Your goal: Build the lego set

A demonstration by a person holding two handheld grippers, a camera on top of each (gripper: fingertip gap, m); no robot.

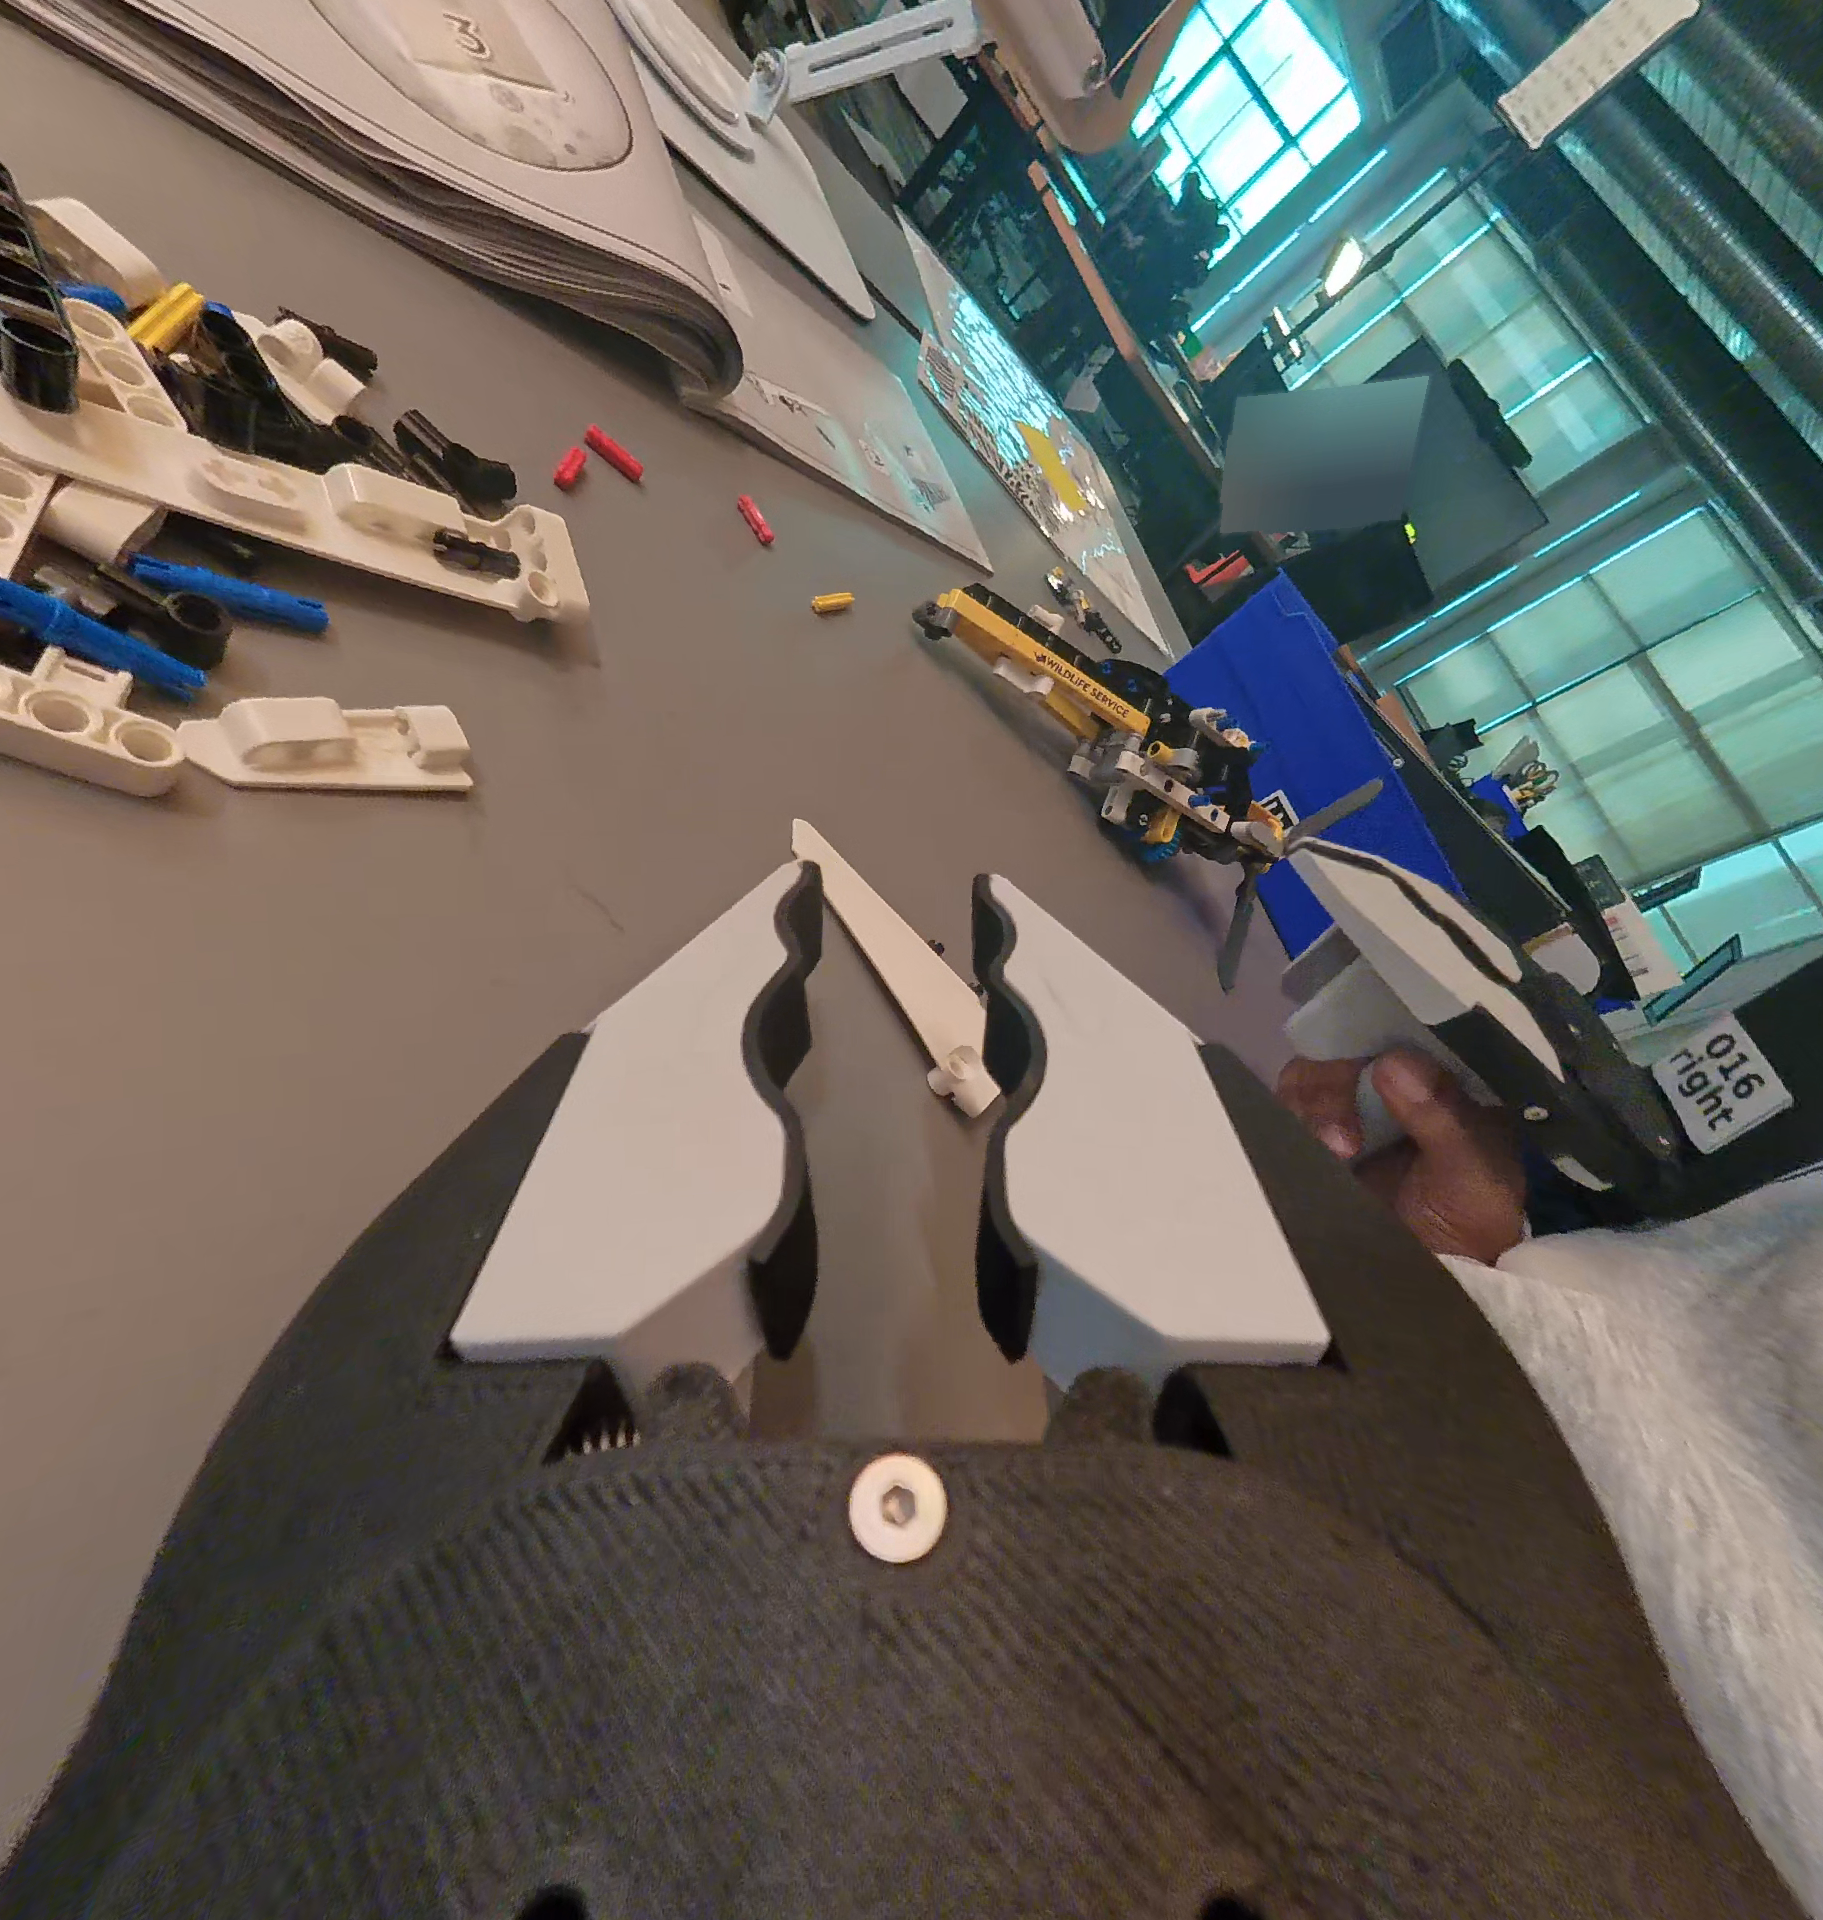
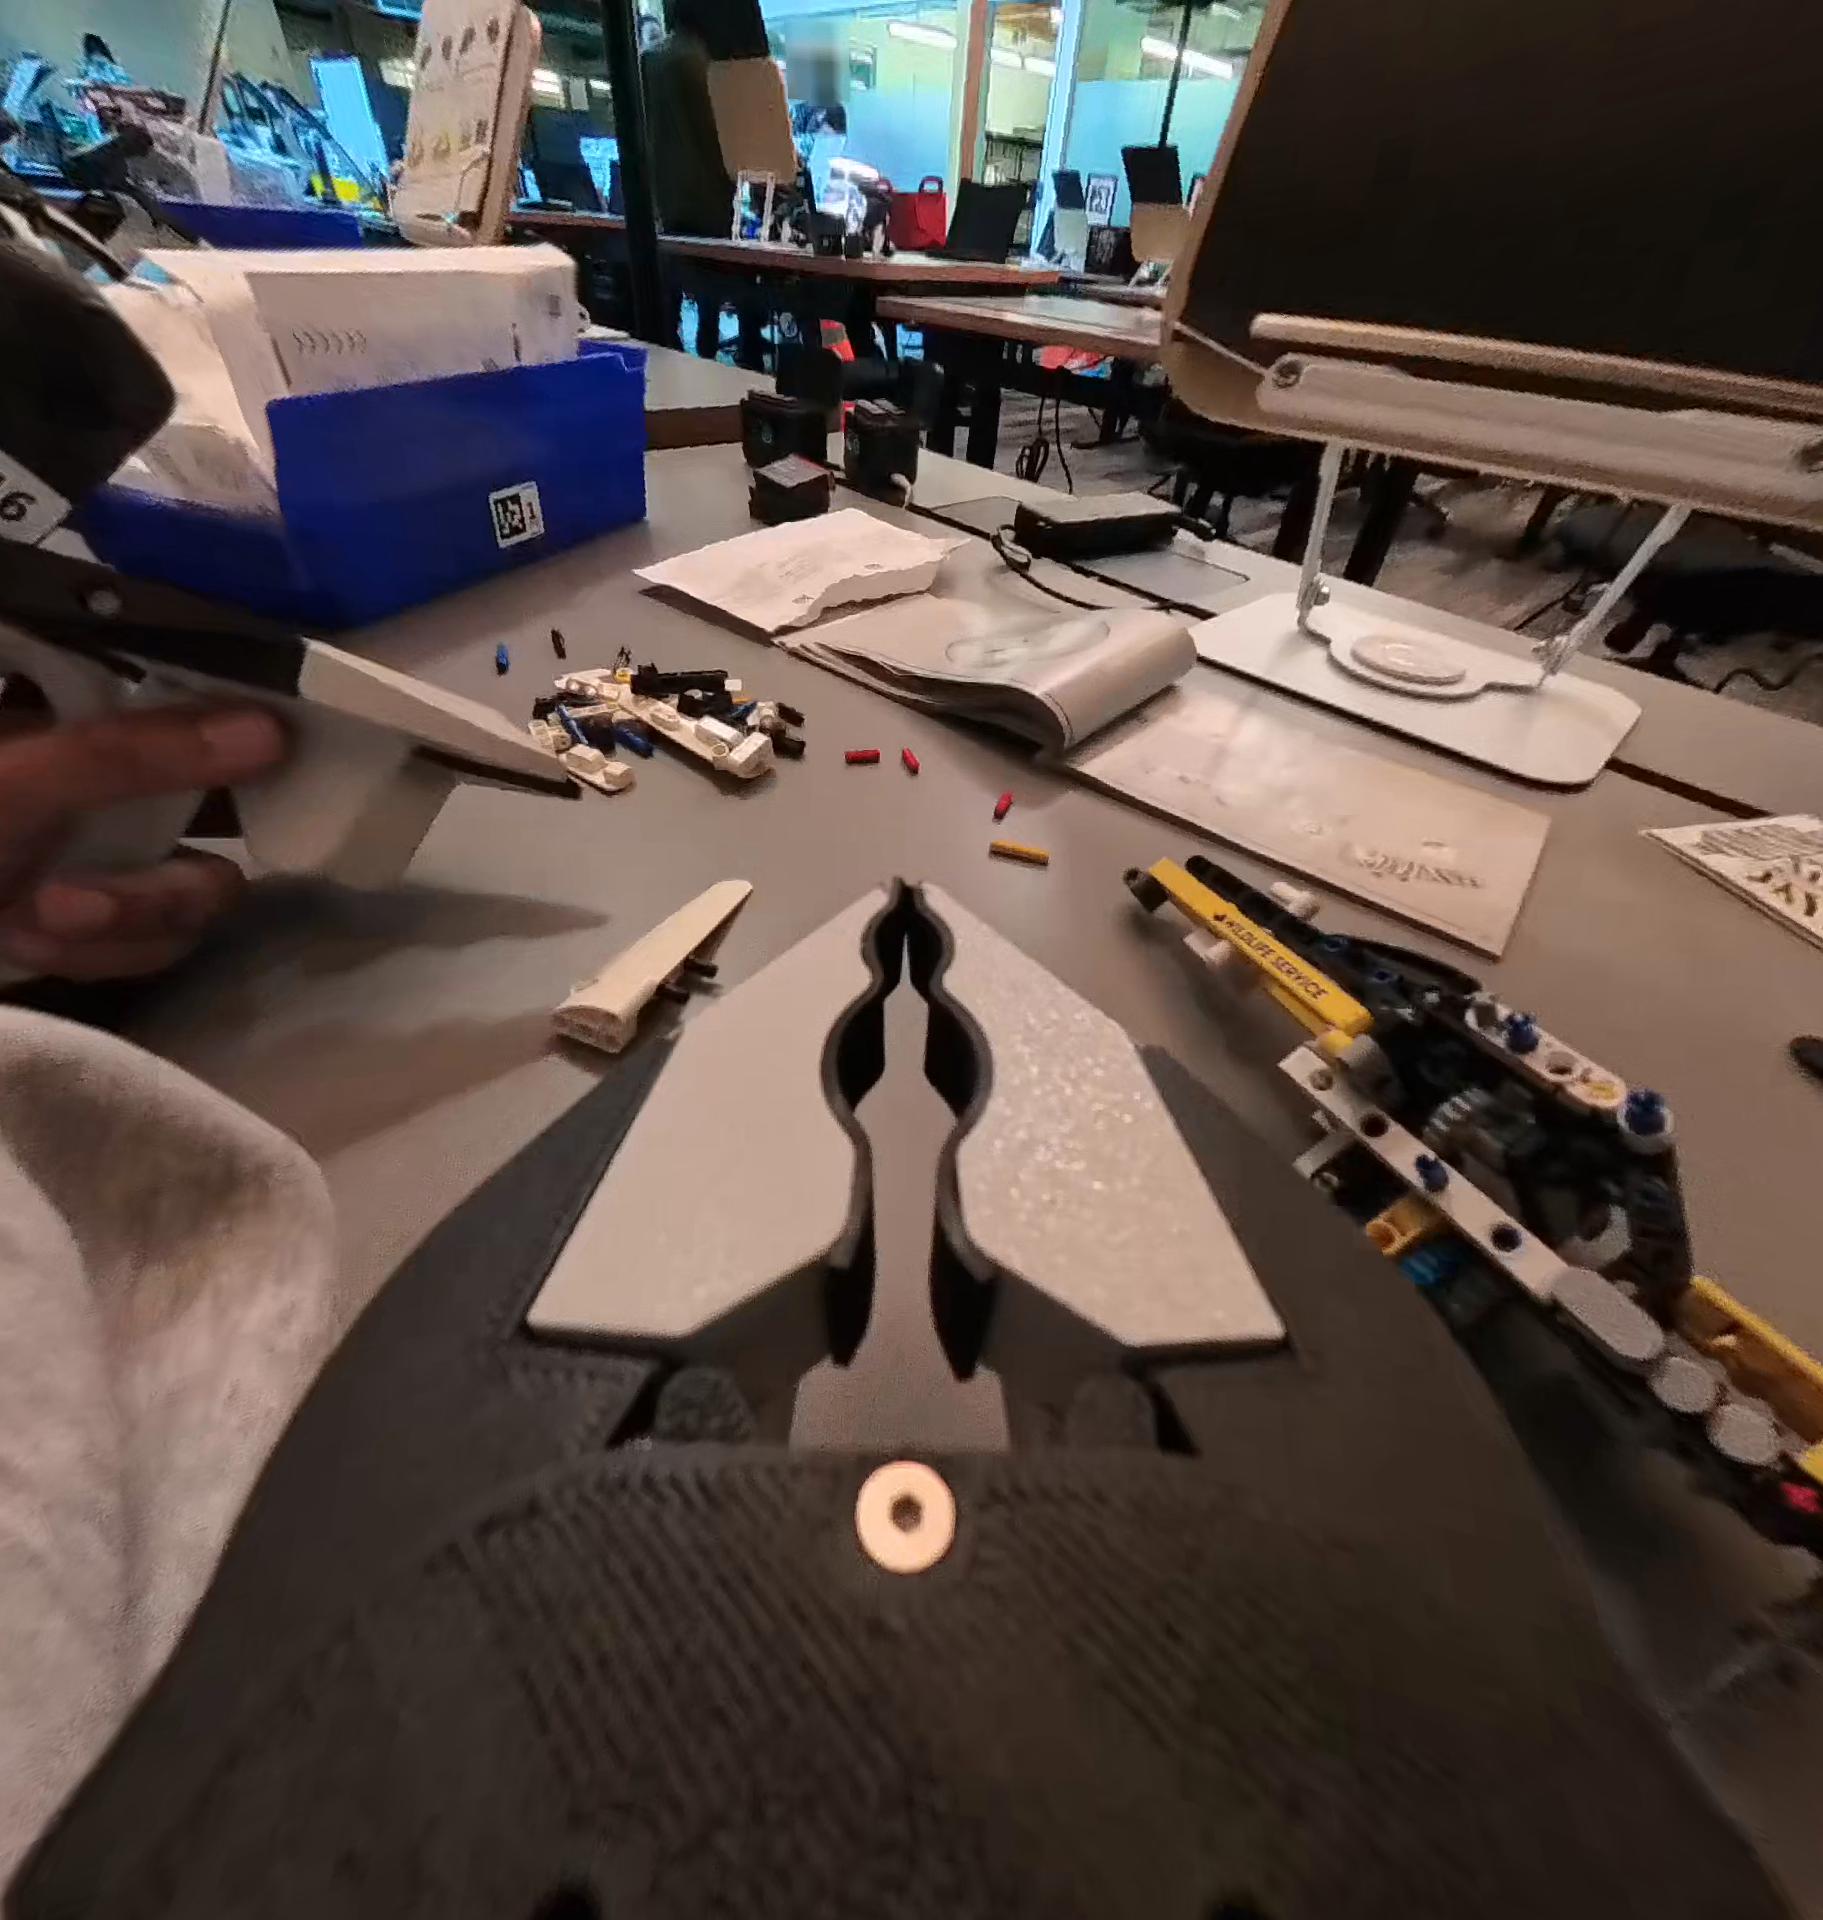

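A long white tapered panel [image 1: 886, 956] lies flat on the grey table; in the left wrist view it shows between my left gripper's [image 1: 894, 888] open fingers, which hover above it without touching. In the right wrist view it [image 2: 658, 961] lies just left of my right gripper [image 2: 907, 896], which is shut and empty, low over the table. The left gripper [image 2: 564, 779] hangs behind the panel there. The part-built yellow and black model [image 2: 1406, 1091] lies on the right, and also shows in the left wrist view [image 1: 1094, 707]. The right gripper [image 1: 1312, 854] sits near it.
A pile of white, black and blue pieces [image 1: 159, 499] [image 2: 668, 717] lies farther back. Loose red pins [image 2: 862, 756] and a yellow pin [image 2: 1019, 852] lie between. An open instruction booklet [image 2: 990, 665], a blue bin [image 2: 419, 488], a monitor stand [image 2: 1406, 665] and a sticker sheet [image 2: 1790, 883] ring the area. My right fingertips sit around 15 cm from my left ones.
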